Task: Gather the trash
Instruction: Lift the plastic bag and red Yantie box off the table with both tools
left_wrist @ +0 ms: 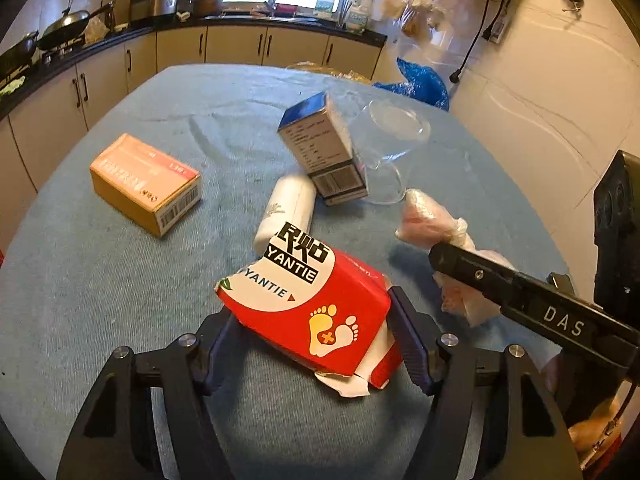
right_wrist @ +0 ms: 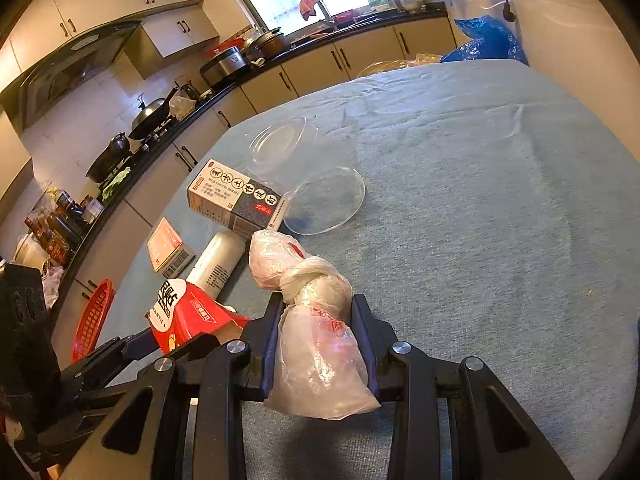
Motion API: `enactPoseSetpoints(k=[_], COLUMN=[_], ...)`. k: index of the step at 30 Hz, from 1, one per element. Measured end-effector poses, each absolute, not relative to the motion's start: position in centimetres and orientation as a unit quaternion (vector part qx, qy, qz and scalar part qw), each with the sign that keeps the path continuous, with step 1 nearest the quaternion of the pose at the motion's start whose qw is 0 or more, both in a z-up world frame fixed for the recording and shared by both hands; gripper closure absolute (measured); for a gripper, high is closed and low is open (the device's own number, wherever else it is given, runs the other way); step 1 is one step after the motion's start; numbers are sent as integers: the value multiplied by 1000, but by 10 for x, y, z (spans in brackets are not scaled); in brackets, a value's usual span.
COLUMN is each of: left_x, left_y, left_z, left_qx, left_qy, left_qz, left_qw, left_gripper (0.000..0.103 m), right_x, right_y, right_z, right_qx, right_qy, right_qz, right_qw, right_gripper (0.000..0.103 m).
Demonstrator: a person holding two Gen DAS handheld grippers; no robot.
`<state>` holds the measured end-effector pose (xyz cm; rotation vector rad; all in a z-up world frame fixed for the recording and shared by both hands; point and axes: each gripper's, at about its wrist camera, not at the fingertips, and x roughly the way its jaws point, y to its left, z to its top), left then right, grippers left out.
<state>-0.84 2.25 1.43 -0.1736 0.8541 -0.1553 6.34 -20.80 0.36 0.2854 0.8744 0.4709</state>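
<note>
The left tool [left_wrist: 312, 328] has its two fingers on either side of a torn red and white carton [left_wrist: 308, 312], the pads pressed against its flanks. The carton's far end tilts over a white cylinder bottle [left_wrist: 286, 208] lying on the blue-covered counter [left_wrist: 120, 280]. The right tool [right_wrist: 316, 336] pinches a knotted plastic bag [right_wrist: 316, 320] between its pads, the knot poking forward past the fingertips. Just beyond the bottle, a blue and white box [left_wrist: 320, 152] leans against a clear plastic cup [left_wrist: 392, 140] lying on its side. An orange and pink box [left_wrist: 146, 184] sits well apart, toward the left edge of the counter. Behind the counter, a blue bag [left_wrist: 424, 82] slumps by the wall.
</note>
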Motion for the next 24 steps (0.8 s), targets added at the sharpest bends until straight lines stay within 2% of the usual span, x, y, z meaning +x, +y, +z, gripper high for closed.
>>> enactPoseSetpoints(k=[17, 24], left_x=[-34, -31], left_y=[40, 43], left_z=[35, 36], left_qx=[-71, -70], left_qy=[342, 343], left_qz=[-39, -26], left_qw=[936, 937], left_gripper=[36, 36], right_x=[62, 55], right_y=[-203, -196], right_z=[6, 10], right_qx=[127, 105], right_qy=[413, 400], right_qz=[225, 234], right_qw=[873, 880], right_gripper=[67, 67])
